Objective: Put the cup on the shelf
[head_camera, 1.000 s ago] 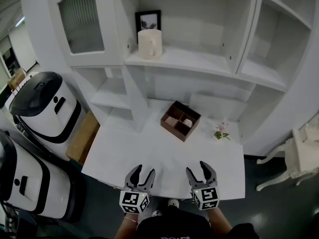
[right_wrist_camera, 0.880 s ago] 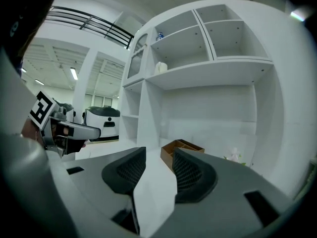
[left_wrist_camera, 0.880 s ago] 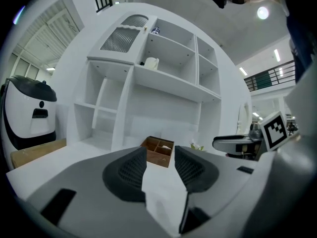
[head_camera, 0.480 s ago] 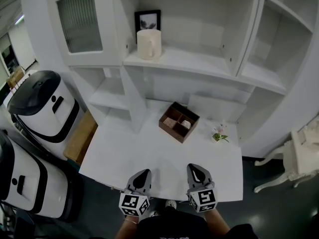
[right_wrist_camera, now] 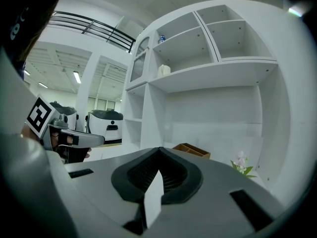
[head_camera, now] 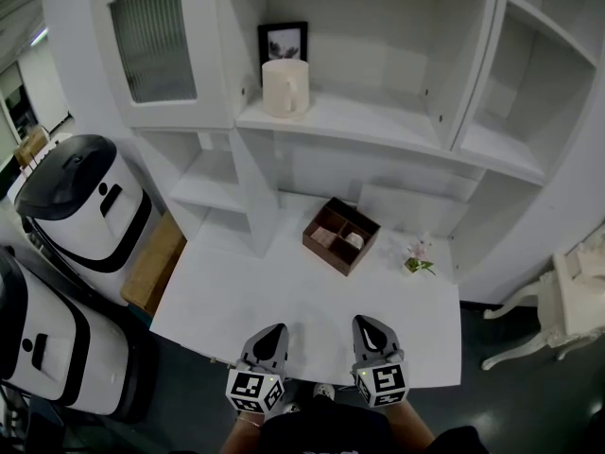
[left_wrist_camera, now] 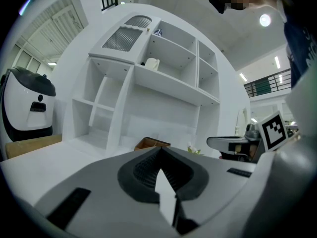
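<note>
Jaws on our left hand-held gripper and right hand-held gripper just shut empty, cream ceramic cup already shelved.

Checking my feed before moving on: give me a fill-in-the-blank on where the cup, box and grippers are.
The cup stands on the ____, in front of a frame.
The box sits on the ____, below.
The left gripper and right gripper are both ____ and hold nothing.
Missing words: shelf; table; shut.
</note>
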Demonstrator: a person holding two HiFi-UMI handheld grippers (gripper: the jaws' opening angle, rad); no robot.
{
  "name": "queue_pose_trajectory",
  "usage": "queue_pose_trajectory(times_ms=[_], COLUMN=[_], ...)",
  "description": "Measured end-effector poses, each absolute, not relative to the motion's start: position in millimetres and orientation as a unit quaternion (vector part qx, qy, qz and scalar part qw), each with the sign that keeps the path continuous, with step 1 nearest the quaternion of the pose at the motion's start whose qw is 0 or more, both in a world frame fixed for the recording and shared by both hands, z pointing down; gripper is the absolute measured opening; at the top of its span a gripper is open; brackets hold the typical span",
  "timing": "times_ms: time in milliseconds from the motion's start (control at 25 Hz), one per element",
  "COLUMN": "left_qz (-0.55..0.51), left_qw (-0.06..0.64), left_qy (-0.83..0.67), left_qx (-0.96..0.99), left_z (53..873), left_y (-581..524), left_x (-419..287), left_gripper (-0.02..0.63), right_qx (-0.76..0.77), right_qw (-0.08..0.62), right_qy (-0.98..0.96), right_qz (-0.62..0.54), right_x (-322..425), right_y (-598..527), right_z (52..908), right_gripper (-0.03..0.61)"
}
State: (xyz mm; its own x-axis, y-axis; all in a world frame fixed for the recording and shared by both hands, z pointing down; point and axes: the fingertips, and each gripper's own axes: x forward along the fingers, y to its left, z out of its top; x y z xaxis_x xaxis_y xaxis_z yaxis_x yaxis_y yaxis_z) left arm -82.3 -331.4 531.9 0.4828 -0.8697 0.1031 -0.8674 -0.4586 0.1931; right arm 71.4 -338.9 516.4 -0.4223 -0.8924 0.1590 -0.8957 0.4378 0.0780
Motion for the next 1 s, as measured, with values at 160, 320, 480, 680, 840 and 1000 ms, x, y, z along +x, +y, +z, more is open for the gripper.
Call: queue_pose_trajectory(times_ms=[160,320,480,680,840,1000], left_qz=[-0.005,-0.004,-0.001,0.0,0.001,0.001], left_qw=[0.111,0.111,0.111,0.111,0.11,0.111], left_qy=[-0.51,-0.512,-0.513,-0.514,-0.514,-0.516], left_qx=[0.853,0.852,0.851,0.851,0.851,0.85], left_z=[533,535,536,536,536,537], left_y=[-332,-333,-334,-336,-337,-336], left_x=[-85,-87,-89,-92,-93,-95], left_gripper=[0.003,0.003,0.003,0.003,0.003,0.003], right_qx=[0.528,0.526,0.527,0.526,0.526,0.529], right_qw=[0.093,0.101,0.104,0.107,0.108,0.103], right_qy=[-0.844,-0.844,-0.843,-0.844,-0.844,-0.842], right_qz=[0.008,0.005,0.005,0.005,0.0,0.017], right_x=[69,66,65,62,61,63], right_y=[-341,-342,-344,-346,-348,-348], right_z=[519,522,523,523,524,530], right_gripper=[0.008,0.008,0.008,0.008,0.008,0.008])
